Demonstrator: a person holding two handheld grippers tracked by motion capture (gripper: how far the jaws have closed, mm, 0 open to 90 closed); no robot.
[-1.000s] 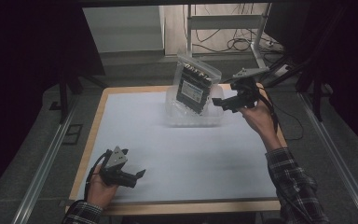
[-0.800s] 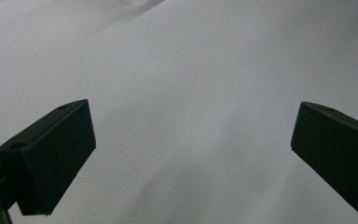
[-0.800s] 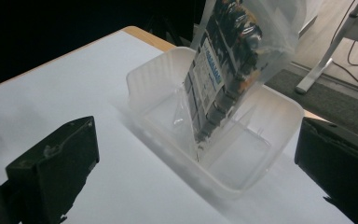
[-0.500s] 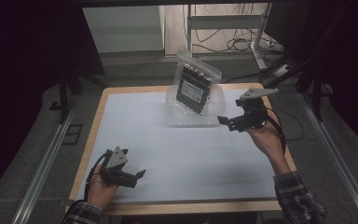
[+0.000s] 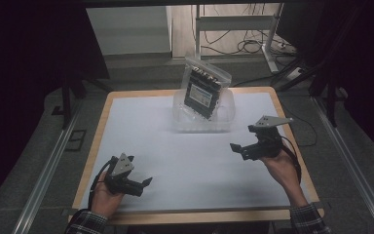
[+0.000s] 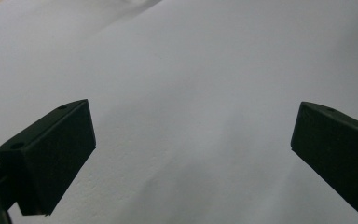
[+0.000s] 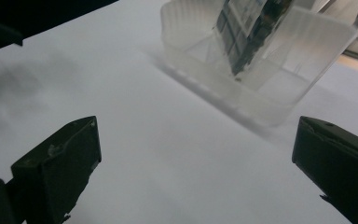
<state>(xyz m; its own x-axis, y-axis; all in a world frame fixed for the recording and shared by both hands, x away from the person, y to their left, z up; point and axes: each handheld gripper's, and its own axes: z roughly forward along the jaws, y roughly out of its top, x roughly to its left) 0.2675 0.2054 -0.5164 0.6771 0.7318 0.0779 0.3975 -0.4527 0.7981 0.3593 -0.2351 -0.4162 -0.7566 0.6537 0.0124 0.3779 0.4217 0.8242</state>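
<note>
Right gripper [image 5: 239, 147]: jaws spread wide, empty, hovering just above the white table [image 5: 146, 131], near the clear plastic bin [image 5: 226, 116]. Zip bag of dark parts [image 5: 204, 87] propped upright inside that bin, leaning on the far wall, likely parked there for easy grabbing. Left gripper [image 5: 143, 183]: equally wide, holding nothing, low at the near edge.

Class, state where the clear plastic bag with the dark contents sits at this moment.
In the high view the bag stands tilted in the clear tub at the table's far edge, centre, beyond the right tongs.
</note>
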